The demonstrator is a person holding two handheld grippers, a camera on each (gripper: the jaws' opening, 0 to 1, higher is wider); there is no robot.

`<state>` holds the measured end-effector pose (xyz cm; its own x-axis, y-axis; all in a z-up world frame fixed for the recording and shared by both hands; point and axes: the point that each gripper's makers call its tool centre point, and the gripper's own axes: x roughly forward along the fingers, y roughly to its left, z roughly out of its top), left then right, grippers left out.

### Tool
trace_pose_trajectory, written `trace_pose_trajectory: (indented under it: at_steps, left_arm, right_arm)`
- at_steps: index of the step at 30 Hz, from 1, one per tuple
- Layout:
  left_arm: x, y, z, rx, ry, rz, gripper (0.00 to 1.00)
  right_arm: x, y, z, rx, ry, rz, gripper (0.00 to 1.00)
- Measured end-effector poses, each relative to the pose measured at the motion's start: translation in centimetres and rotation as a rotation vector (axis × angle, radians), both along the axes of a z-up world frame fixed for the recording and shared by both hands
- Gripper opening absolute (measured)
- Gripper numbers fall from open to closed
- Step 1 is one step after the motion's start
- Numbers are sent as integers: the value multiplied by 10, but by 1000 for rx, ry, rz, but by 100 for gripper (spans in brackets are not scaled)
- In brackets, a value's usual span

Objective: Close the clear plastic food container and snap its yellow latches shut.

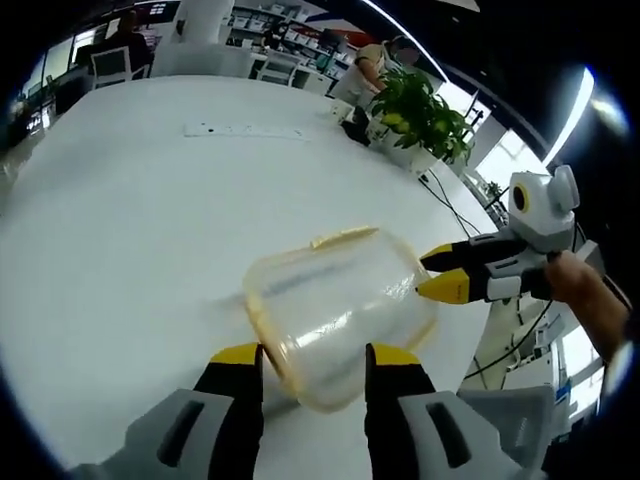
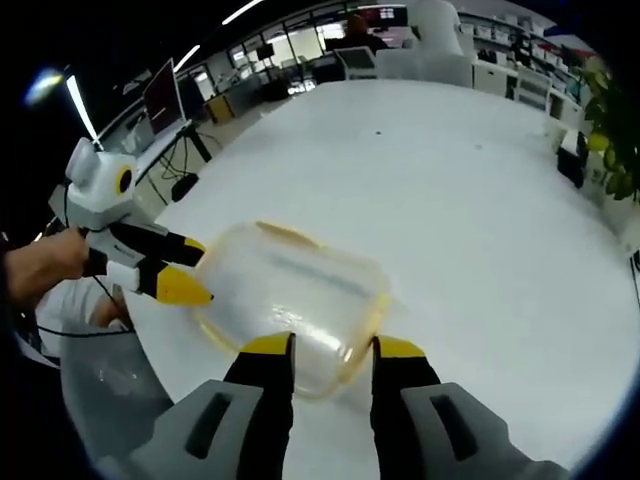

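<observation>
The clear plastic container (image 1: 335, 305) with a yellow rim lies on the white table (image 1: 130, 220), a yellow latch (image 1: 345, 237) showing on its far side. My left gripper (image 1: 315, 358) holds its near end, which fills the gap between the yellow-tipped jaws. My right gripper (image 1: 437, 274) comes in from the right, its tips at the container's opposite end. In the right gripper view the container (image 2: 295, 295) has one corner pinched in my right gripper (image 2: 334, 348), and my left gripper (image 2: 196, 268) meets its left edge.
A potted plant (image 1: 425, 115) and a cable stand at the table's far right edge. A long white strip (image 1: 243, 131) lies farther back. A person's hand (image 2: 45, 265) holds the left gripper. Chairs, desks and people sit beyond the table.
</observation>
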<state>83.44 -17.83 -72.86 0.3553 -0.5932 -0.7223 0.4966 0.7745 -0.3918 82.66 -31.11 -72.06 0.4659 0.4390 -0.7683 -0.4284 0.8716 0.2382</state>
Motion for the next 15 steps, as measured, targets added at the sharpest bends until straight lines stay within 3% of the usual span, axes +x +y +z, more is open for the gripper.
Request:
trace_pose_trajectory:
  at_steps: [15]
  left_arm:
    - [-16, 27, 0, 7, 10, -5, 33]
  right_arm:
    - [-16, 28, -1, 2, -9, -10, 26]
